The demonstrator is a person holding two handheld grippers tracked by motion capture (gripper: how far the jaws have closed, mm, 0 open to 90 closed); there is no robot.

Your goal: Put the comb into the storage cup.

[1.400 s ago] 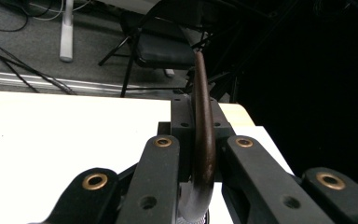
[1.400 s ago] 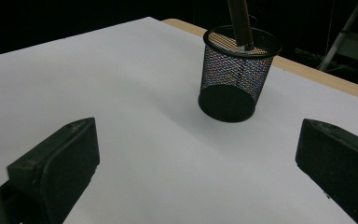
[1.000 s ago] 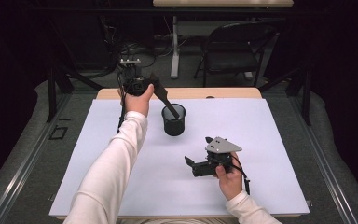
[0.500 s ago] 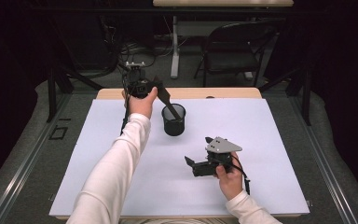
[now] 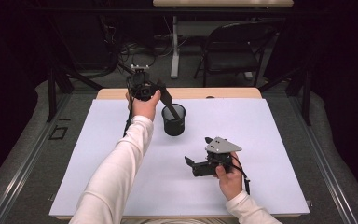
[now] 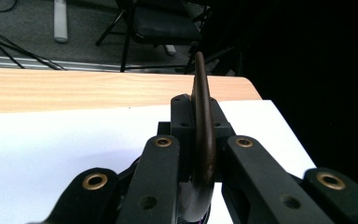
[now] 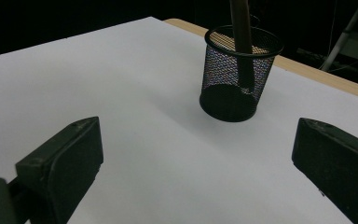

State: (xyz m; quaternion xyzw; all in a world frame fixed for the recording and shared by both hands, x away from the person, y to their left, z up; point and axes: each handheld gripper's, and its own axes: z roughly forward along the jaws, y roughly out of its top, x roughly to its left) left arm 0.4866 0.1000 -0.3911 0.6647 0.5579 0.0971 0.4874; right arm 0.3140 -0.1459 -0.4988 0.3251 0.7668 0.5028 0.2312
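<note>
**Dark utensil lowered into mesh cup, right claw idle**

At the far left of the desk (image 5: 121, 93), the left claw (image 5: 161, 95) was clenched on a dark brown utensil (image 6: 204, 135). In the left gripper view the curved handle ran up between the two black jaws, which pressed it from both sides. From above, the tool slanted down and to the right from the claw, its lower end inside the cup.

Just right of that hand stood the black mesh cup (image 5: 174, 120), upright on the white sheet (image 5: 98, 154) in the far middle of the desk. The right gripper view showed the cup (image 7: 235, 74) with the utensil (image 7: 241, 32) leaning against its rim and reaching down inside; whether the end touched the bottom could not be told. Nothing else showed through the mesh.

Nearer and to the right, the right claw (image 5: 189, 162) was released, its jaws standing wide with bare sheet between them, pointed left, well apart from the cup.

The sheet covered nearly the whole desk, leaving a strip of wood along the far edge. Its left half held the person's sleeve (image 5: 116, 177); the near middle and the whole right side lay open. Beyond the far edge were cables and a black chair (image 5: 233, 51) on the floor.
</note>
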